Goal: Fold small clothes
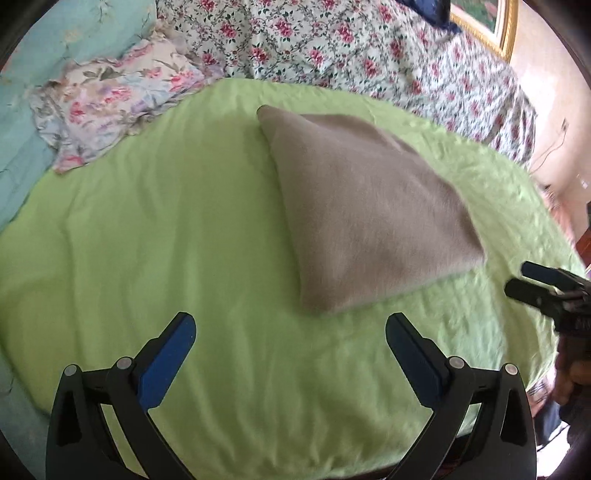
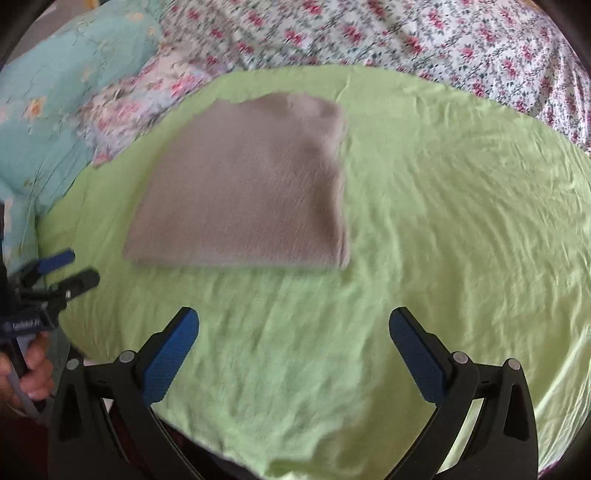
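A grey-brown cloth (image 1: 364, 210) lies folded into a flat square on the light green sheet (image 1: 166, 240); it also shows in the right wrist view (image 2: 247, 188). My left gripper (image 1: 290, 332) is open and empty, held above the sheet just short of the cloth's near corner. My right gripper (image 2: 293, 328) is open and empty, above the sheet in front of the cloth's near edge. The right gripper shows at the right edge of the left wrist view (image 1: 532, 280), and the left gripper at the left edge of the right wrist view (image 2: 70, 269).
A floral bedspread (image 1: 332, 40) lies behind the green sheet. A pale floral cloth (image 1: 110, 107) and a turquoise quilt (image 1: 55, 44) lie at the back left. A gold picture frame (image 1: 495, 26) hangs at the back right.
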